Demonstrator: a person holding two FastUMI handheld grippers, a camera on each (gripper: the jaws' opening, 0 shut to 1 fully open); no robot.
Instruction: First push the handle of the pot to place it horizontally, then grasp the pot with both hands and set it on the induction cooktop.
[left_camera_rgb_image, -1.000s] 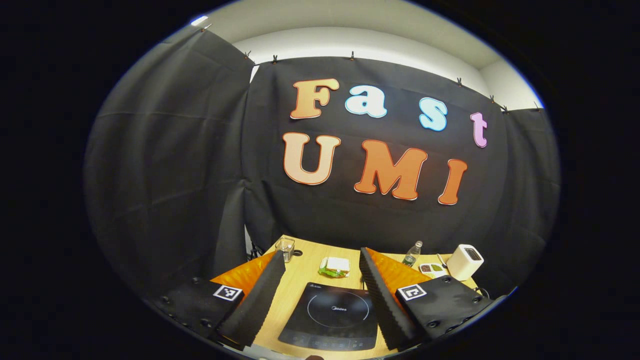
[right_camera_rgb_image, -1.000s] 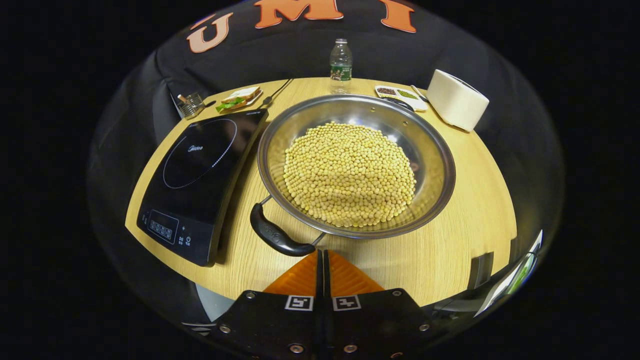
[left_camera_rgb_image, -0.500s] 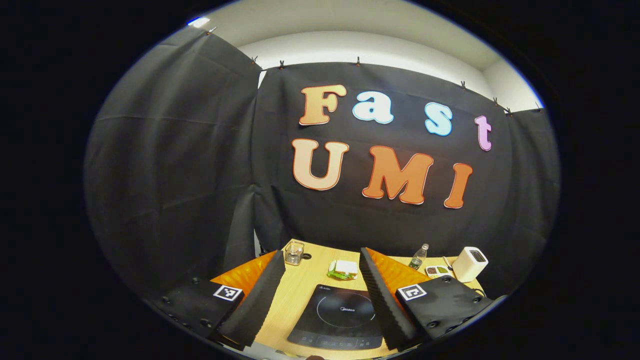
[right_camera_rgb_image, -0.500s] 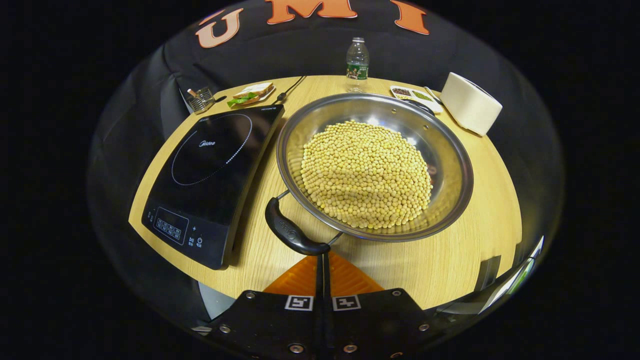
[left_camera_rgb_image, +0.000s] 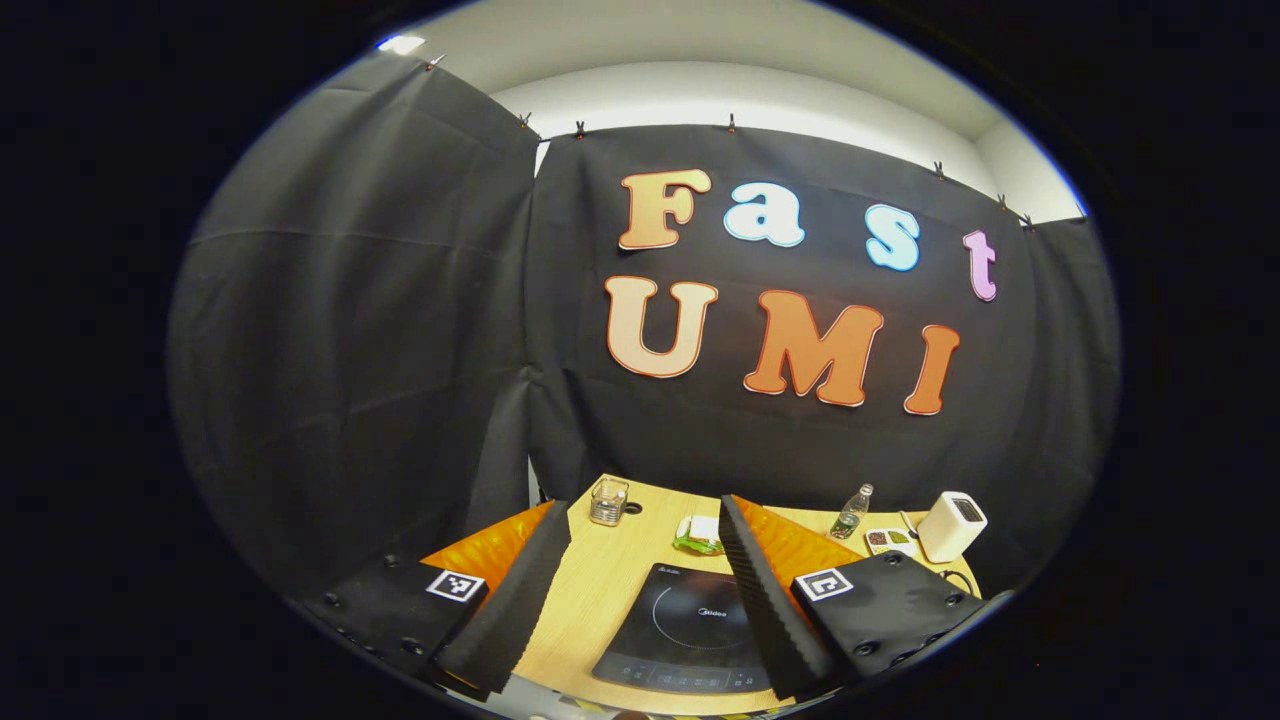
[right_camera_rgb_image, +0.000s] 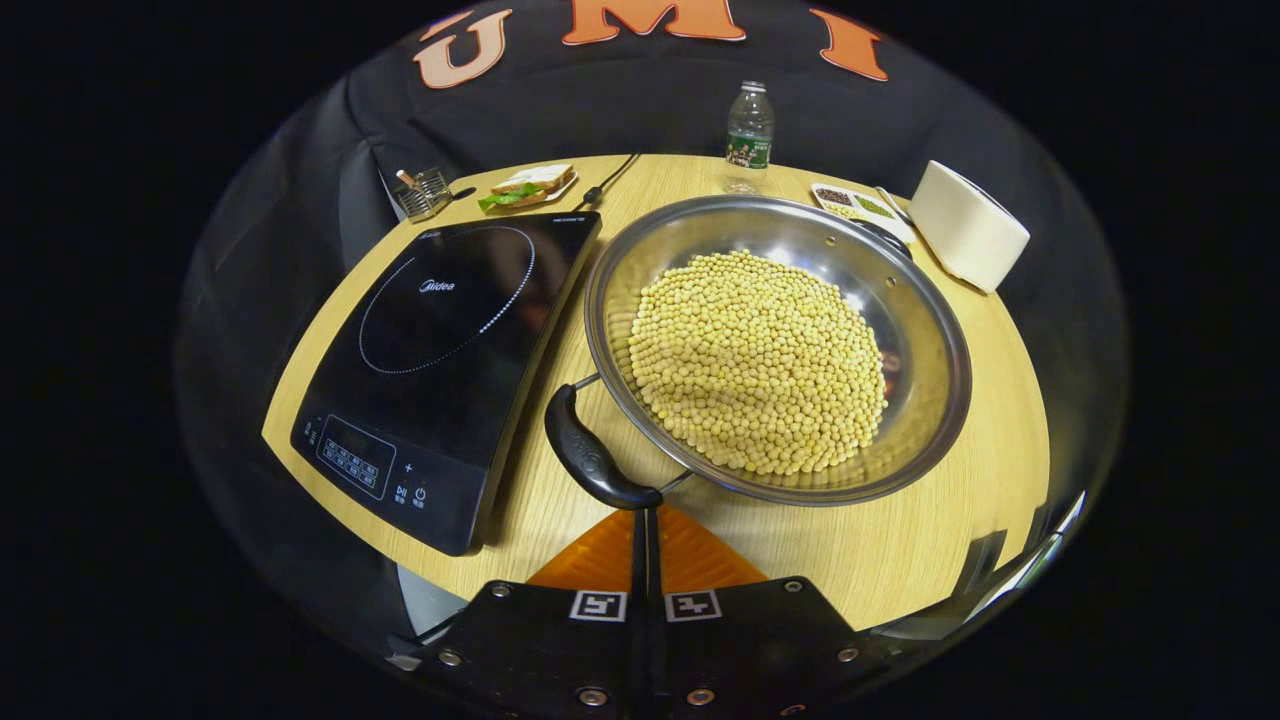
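1. The right gripper (right_camera_rgb_image: 645, 512) has its fingers pressed flat together with nothing between them; their tips meet the near end of the pot's black handle (right_camera_rgb_image: 592, 462), though real contact is hard to judge from this angle.
2. The left gripper (left_camera_rgb_image: 640, 545) stands spread wide, its ribbed foam-like pads (left_camera_rgb_image: 505, 610) well apart and holding nothing, high above the near table edge.
3. The pot (right_camera_rgb_image: 780, 345) is a wide, shallow, shiny steel pan heaped with small round yellow beans (right_camera_rgb_image: 760, 360). It sits on the wooden table (right_camera_rgb_image: 930, 540) just right of the induction cooktop (right_camera_rgb_image: 440, 340), its rim nearly touching the cooktop's edge. The handle is a curved black loop on two thin wire arms, slanting toward the cooktop's near corner.
4. The pot's far handle is mostly hidden behind the rim. In the left gripper view the right finger cuts off part of the cooktop (left_camera_rgb_image: 690, 625).
5. The cooktop is a flat glossy black slab with a dotted ring and a touch panel at its near end.
6. Along the far edge stand a glass (right_camera_rgb_image: 422, 192) whose contents are too small to tell, a sandwich (right_camera_rgb_image: 528, 186), a clear plastic bottle (right_camera_rgb_image: 749, 135), a small divided dish (right_camera_rgb_image: 858, 202) and a rounded white box (right_camera_rgb_image: 966, 226).
7. Compared with a second ago, the handle has swung from lying across the right gripper's tips to a steeper slant, and the left gripper sits farther back from the table.
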